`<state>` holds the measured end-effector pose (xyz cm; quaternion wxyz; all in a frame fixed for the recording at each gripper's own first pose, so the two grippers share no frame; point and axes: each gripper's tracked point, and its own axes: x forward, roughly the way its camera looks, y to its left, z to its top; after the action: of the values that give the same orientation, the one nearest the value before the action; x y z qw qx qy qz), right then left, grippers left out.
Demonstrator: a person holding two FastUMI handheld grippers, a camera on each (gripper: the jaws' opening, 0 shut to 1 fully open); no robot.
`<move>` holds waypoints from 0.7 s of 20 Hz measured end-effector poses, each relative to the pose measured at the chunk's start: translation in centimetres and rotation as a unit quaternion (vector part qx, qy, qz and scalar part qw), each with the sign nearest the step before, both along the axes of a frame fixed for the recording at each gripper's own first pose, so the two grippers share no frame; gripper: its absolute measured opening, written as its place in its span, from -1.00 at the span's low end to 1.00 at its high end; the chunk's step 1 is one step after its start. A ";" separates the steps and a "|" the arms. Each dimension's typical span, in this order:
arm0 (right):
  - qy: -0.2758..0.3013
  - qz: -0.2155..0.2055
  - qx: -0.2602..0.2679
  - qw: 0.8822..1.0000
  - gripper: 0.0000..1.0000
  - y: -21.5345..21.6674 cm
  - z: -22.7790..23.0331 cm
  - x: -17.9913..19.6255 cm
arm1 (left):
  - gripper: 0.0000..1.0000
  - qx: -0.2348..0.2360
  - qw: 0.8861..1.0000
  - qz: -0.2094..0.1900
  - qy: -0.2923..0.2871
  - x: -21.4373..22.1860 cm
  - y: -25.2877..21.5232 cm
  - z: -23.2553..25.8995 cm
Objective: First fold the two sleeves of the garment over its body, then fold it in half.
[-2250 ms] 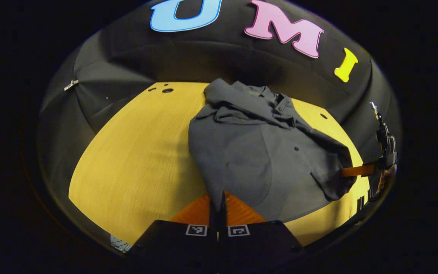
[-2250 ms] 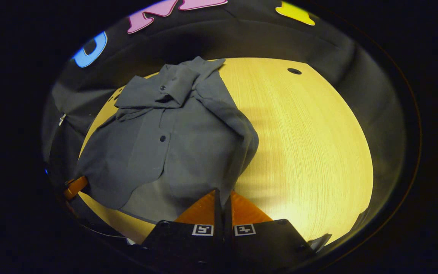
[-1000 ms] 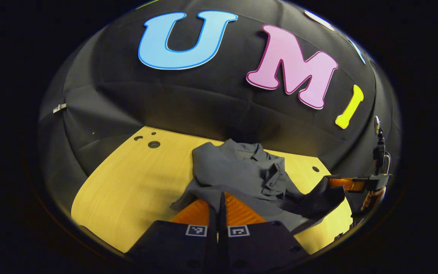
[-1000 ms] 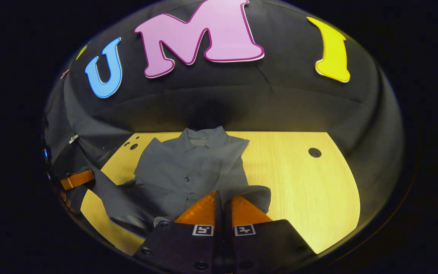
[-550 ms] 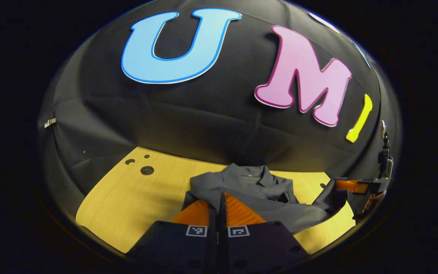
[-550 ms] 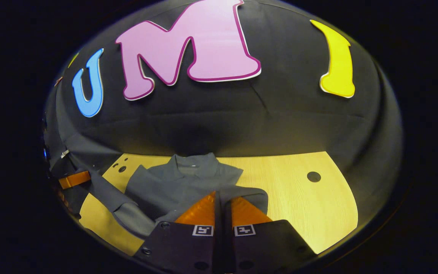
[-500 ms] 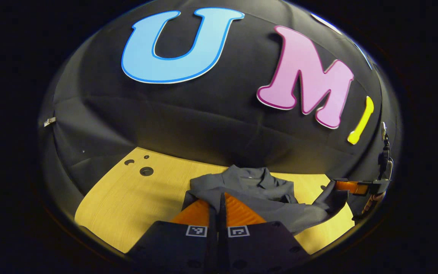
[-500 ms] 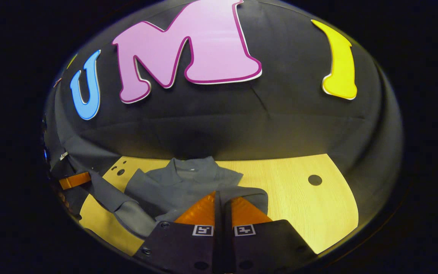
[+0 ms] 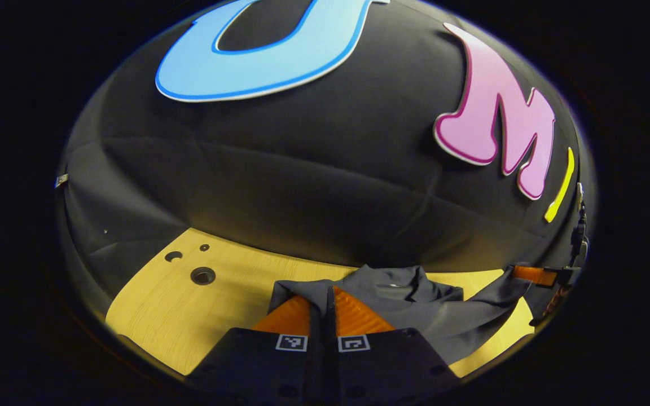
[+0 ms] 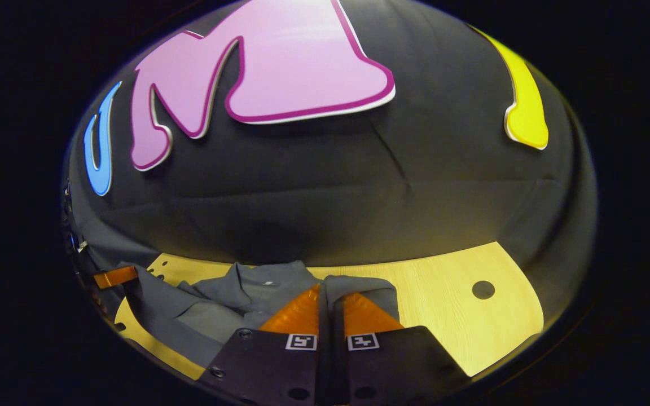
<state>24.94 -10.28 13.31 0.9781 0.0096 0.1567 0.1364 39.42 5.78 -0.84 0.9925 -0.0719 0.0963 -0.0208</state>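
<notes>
A dark grey button-up shirt (image 9: 415,304) lies on the yellow wooden table (image 9: 189,304), collar toward the back wall. My left gripper (image 9: 325,293) is shut on a corner of the shirt's lower edge, carried up near the collar. In the right gripper view the same shirt (image 10: 229,307) spreads to the left, and my right gripper (image 10: 330,290) is shut on the hem's other corner, low over the cloth. The right gripper (image 9: 534,275) also appears far right in the left gripper view, cloth hanging from it; the left gripper (image 10: 113,276) appears far left in the right gripper view.
The table (image 10: 449,304) has a round hole (image 10: 483,289) at its right and several small holes (image 9: 202,275) at its back left. The black booth wall rises close behind the table's far edge.
Both grippers have carried the shirt's lower edge forward from the near side toward the collar and sunk lower. The wall now looms larger, and the shirt's body lies doubled beneath the held edge.
</notes>
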 end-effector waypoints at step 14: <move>0.036 -0.047 -0.003 0.998 0.56 -1.9 -2.3 1.1 | 0.59 0.073 0.997 0.038 -0.005 0.4 0.7 0.4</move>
<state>26.01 -12.21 10.96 0.9773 0.0187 0.1915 0.0891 39.86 6.49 -0.42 0.9957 -0.0028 0.0898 0.0234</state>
